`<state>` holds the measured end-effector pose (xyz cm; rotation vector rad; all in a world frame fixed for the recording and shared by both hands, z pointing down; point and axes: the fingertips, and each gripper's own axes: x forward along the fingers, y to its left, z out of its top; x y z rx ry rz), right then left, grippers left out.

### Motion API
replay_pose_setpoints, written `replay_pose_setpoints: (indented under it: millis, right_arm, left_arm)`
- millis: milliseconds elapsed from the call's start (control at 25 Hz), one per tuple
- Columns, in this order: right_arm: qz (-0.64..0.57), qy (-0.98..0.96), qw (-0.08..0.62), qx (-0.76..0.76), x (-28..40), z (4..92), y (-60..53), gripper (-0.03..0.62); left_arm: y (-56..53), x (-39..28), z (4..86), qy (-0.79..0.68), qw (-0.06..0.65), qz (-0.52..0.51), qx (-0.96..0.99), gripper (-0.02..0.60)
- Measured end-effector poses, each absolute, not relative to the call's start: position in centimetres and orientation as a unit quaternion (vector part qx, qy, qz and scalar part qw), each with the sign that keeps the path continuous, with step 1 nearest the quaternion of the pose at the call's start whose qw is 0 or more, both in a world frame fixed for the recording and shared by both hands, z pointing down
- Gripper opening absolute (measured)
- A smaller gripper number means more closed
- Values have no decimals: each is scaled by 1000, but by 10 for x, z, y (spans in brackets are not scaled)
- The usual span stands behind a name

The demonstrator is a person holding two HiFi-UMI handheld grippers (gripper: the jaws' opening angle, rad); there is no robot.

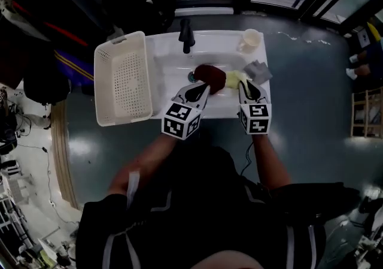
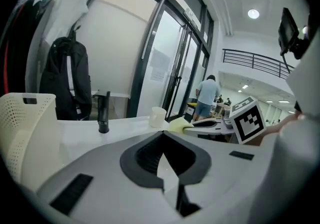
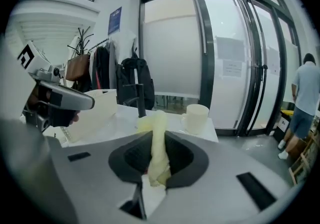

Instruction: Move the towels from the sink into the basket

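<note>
A white sink holds a dark red towel over its drain. My left gripper has its tip at that towel. In the left gripper view the left gripper has its jaws together and no cloth shows between them, so I cannot tell whether it pinches the towel. My right gripper is shut on a pale yellow towel. In its own view the yellow towel runs up between the pads of the right gripper. A grey towel lies on the sink's right rim. An empty cream basket stands to the sink's left.
A black faucet stands at the back of the sink, with a cream cup on the back right corner. The basket's wall rises close on the left. A person stands far off by the glass doors.
</note>
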<state>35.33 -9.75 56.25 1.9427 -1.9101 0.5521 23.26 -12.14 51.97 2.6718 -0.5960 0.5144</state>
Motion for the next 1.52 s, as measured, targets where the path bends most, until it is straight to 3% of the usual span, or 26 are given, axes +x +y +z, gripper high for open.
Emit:
replay_pose_setpoints:
  millis: [560,1080,1520]
  right_arm:
    - [107,-803,150,568,226,481,-182,63]
    - [44,-853,140,501,96,427,-234,63]
    - [72,-872,138,465,3,421,-292,63]
  left_arm:
    - [-181,102,425,-395,123,82,907,2]
    - [-226,-44,393,-490,113,30,864,2]
    - [-266,-134,394,-527,122,19,841,2]
